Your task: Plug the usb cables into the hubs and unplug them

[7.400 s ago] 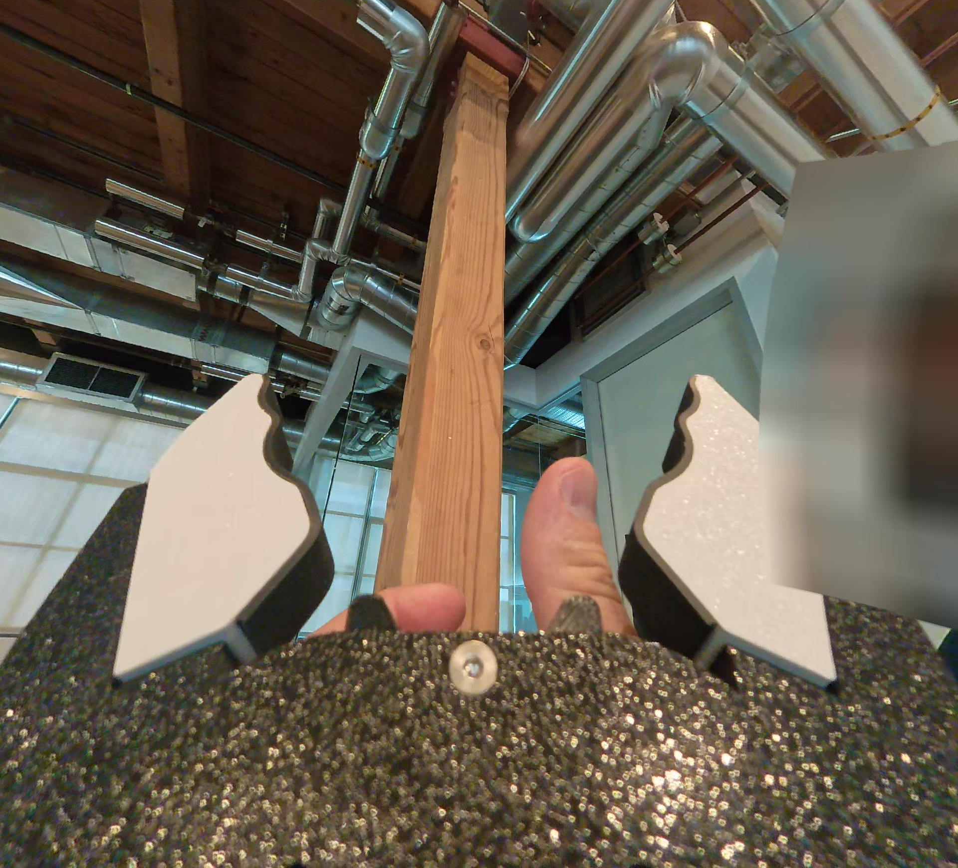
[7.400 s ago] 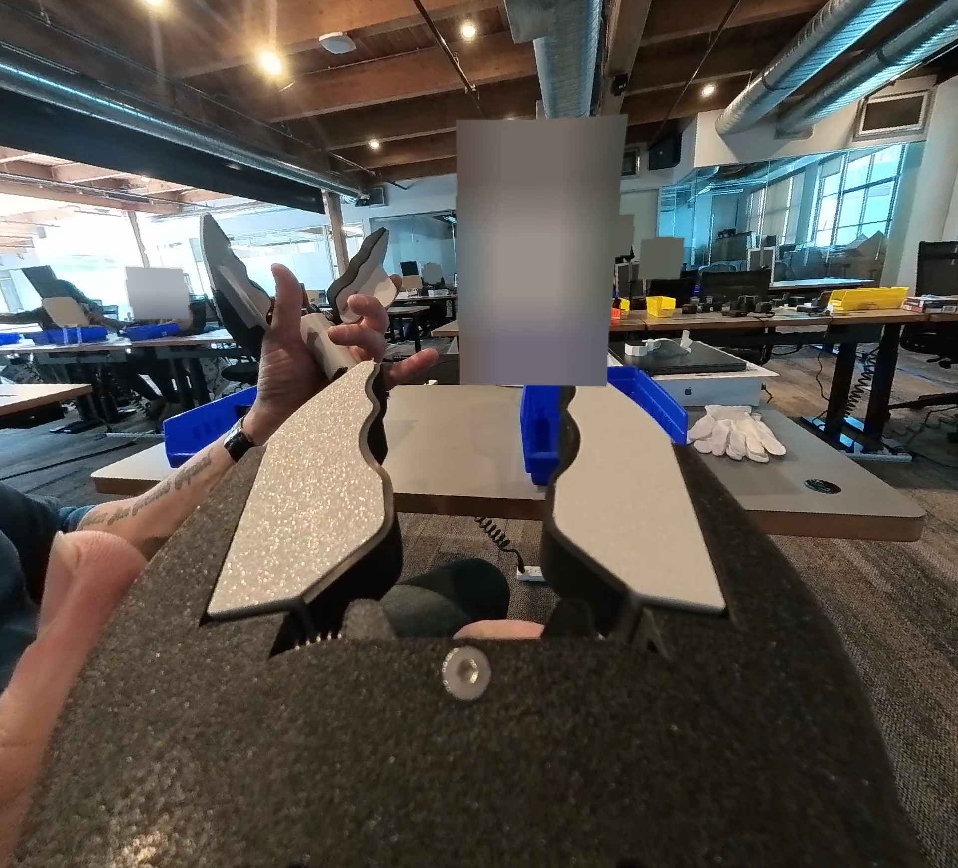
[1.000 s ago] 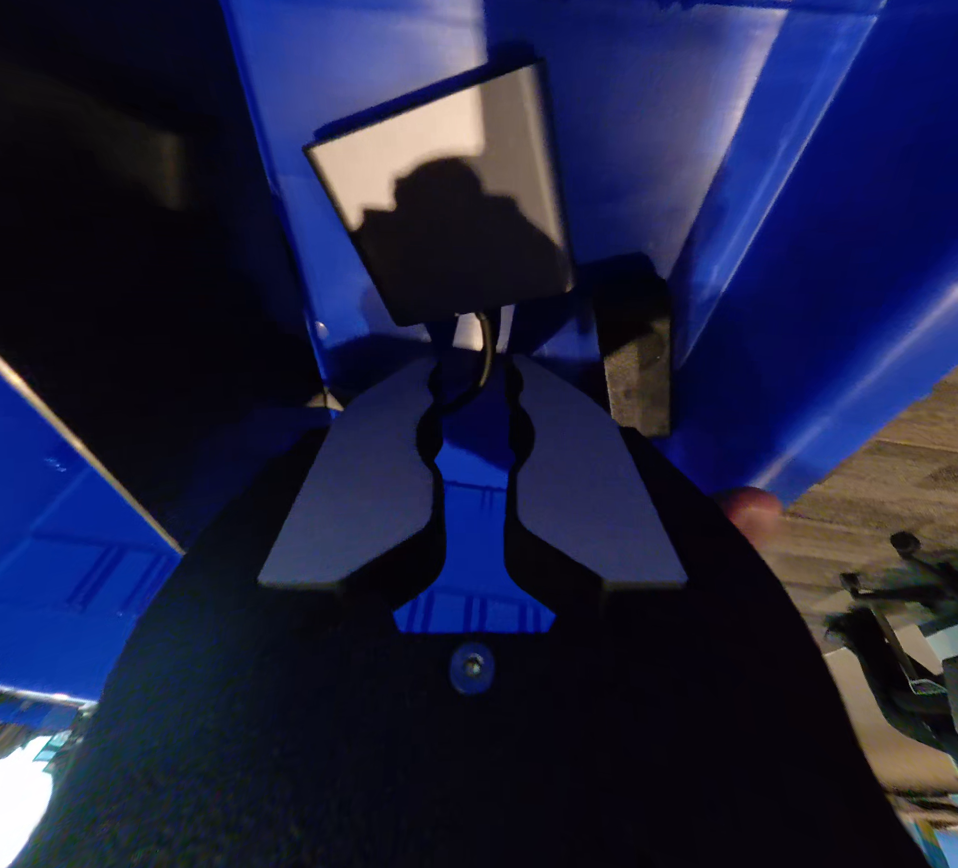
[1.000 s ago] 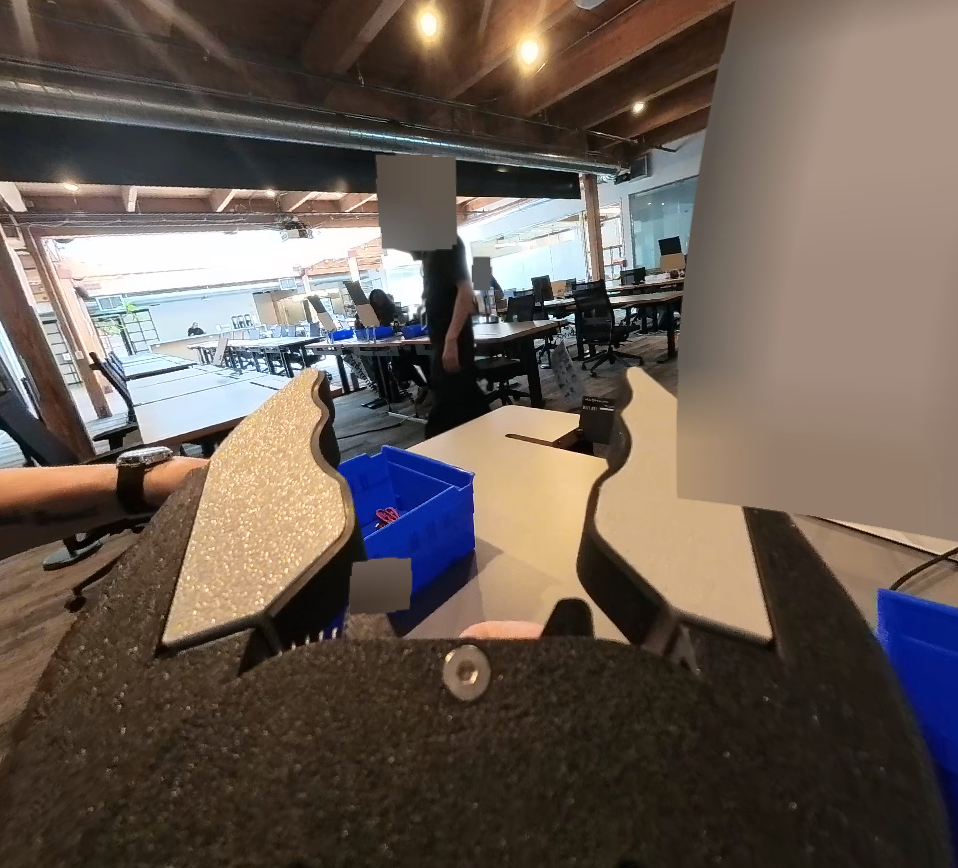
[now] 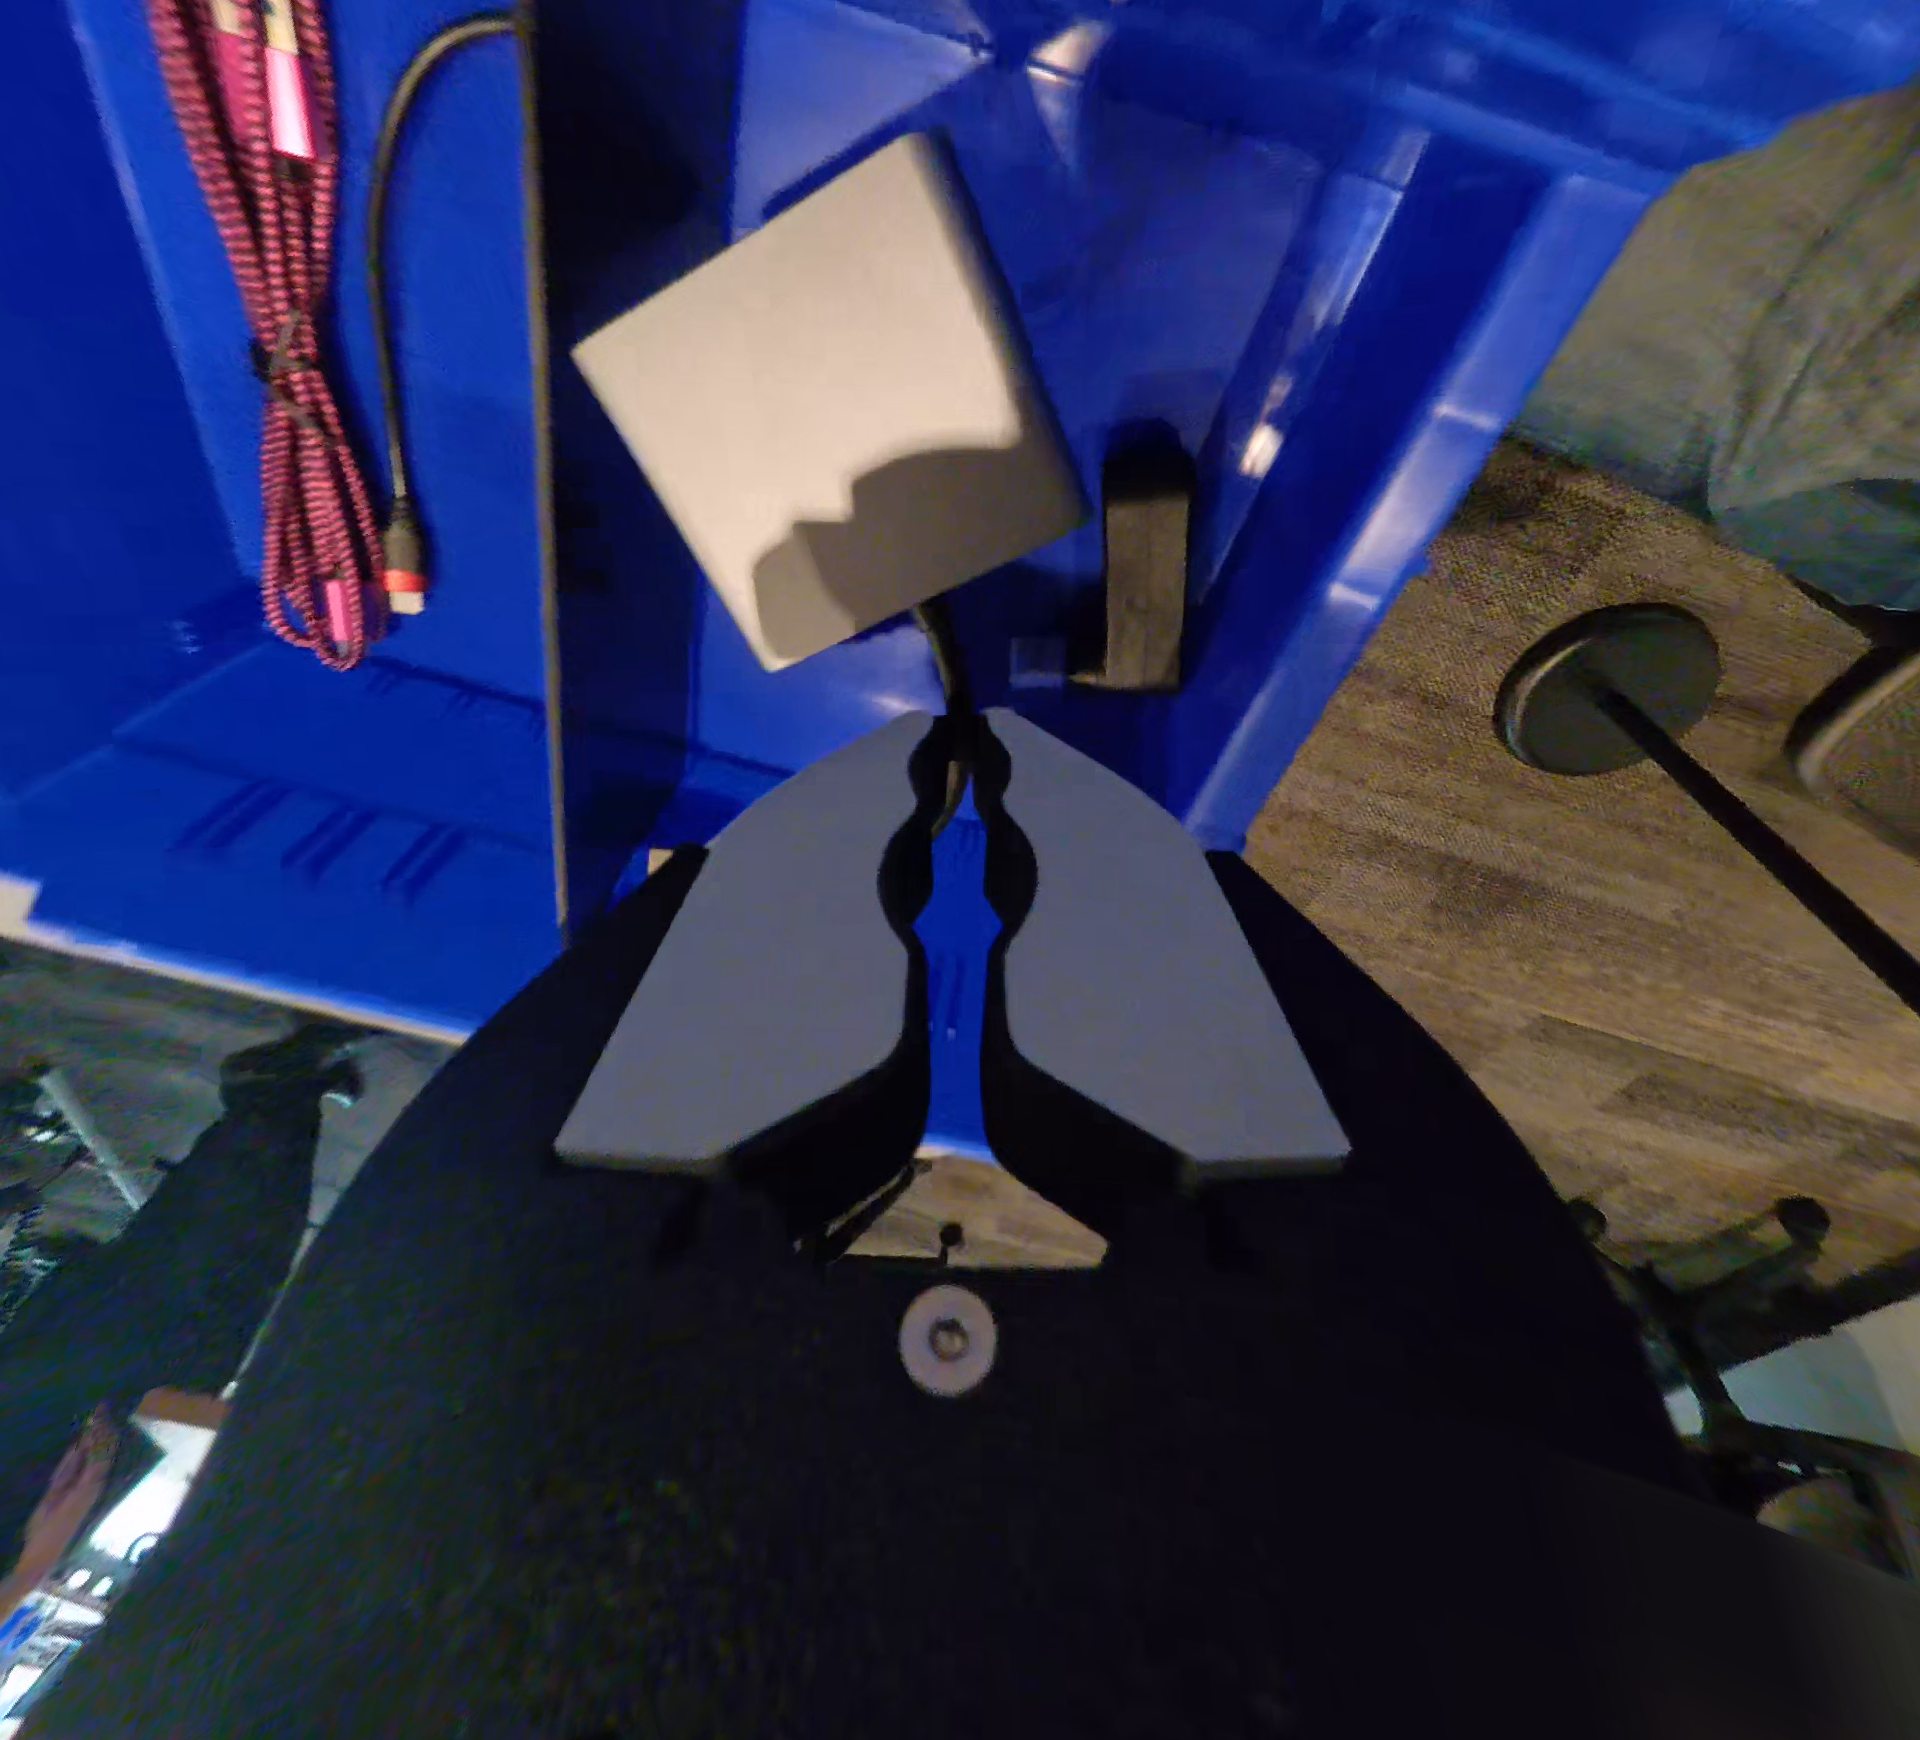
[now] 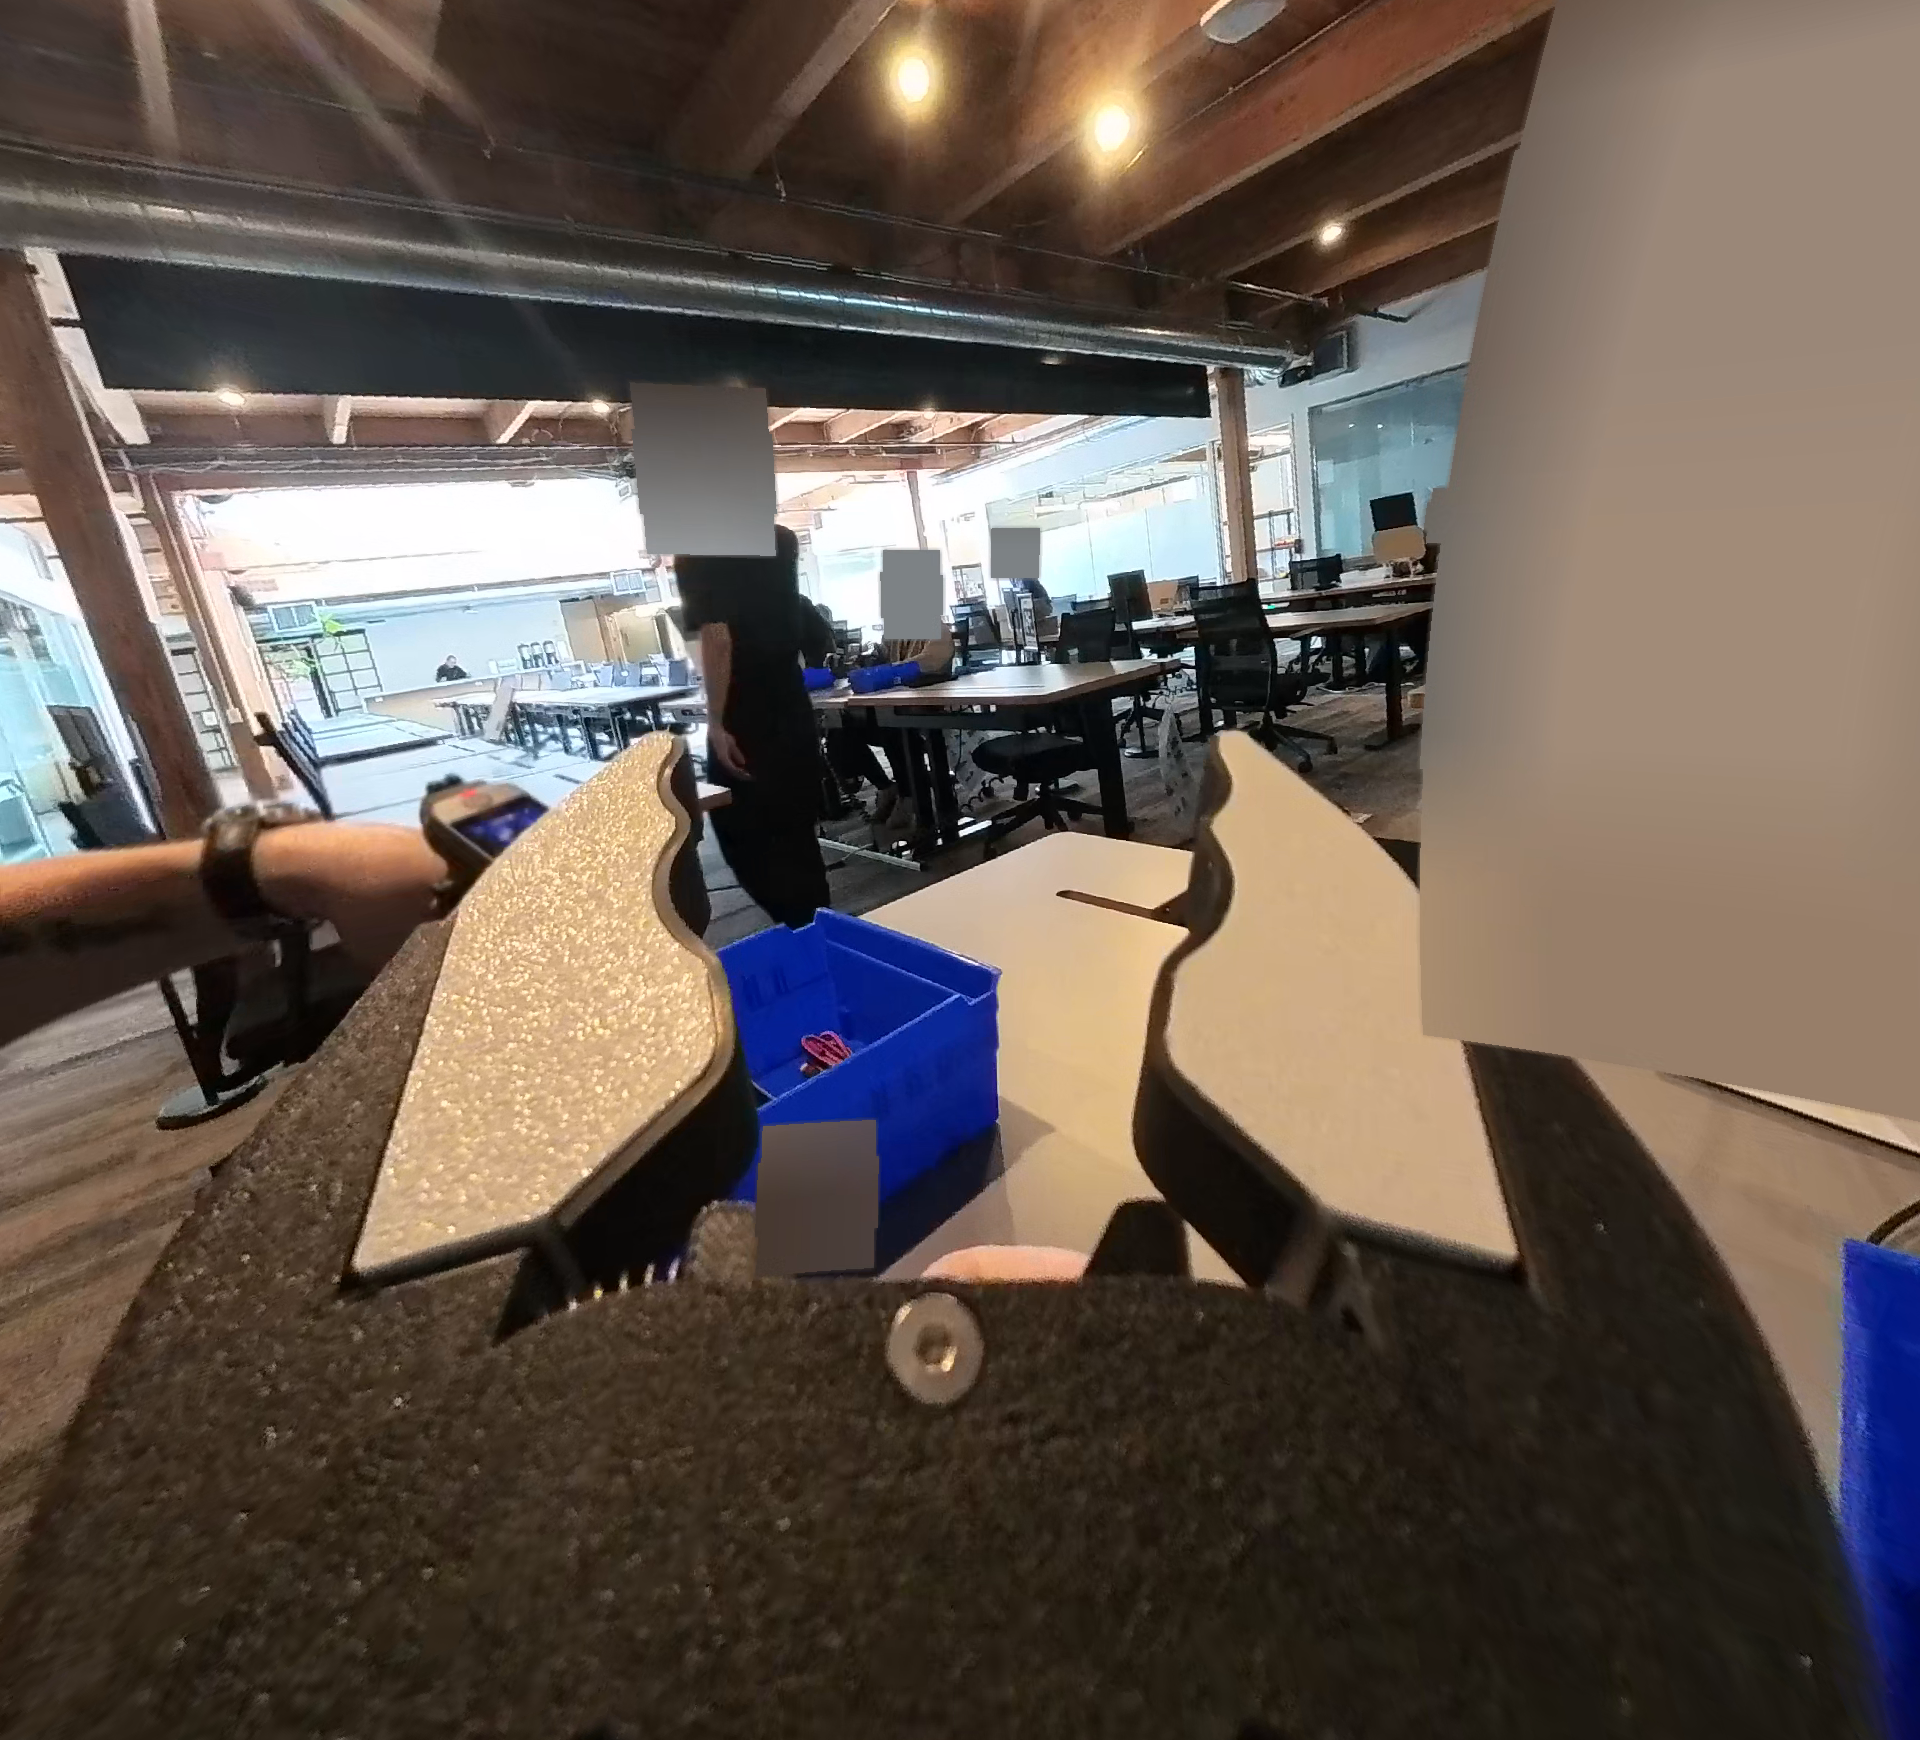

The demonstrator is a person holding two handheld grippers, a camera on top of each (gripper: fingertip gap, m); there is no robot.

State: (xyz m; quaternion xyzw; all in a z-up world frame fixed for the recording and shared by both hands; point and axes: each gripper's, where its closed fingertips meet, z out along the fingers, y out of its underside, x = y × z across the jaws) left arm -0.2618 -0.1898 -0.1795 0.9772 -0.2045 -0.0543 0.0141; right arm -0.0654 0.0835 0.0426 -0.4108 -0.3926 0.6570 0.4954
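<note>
In the left wrist view a grey flat hub [image 5: 831,402] lies in the right compartment of a blue bin [image 5: 1403,163]. Its short black cable [image 5: 948,651] runs down into my left gripper [image 5: 961,734], which is shut on that cable just below the hub. A bundled pink braided USB cable [image 5: 286,256] and a thin black cable with a red plug [image 5: 400,537] lie in the left compartment. My right gripper [image 6: 945,755] is open and empty, held above the table, facing the same blue bin [image 6: 914,1056] from afar.
A small black block-shaped object [image 5: 1143,568] lies beside the hub. The grey wood table [image 5: 1455,911] has a round black cable grommet [image 5: 1610,693]. A second blue bin [image 6: 1881,1482] shows at the right edge. A forearm with a wristwatch [image 6: 249,869] reaches in from the left. People and desks stand behind. Spacing between my two grippers at the tips: around 40 centimetres.
My left gripper has closed on the hub's cable and drawn back, so the left compartment and table now show. The right gripper stays open, barely shifted.
</note>
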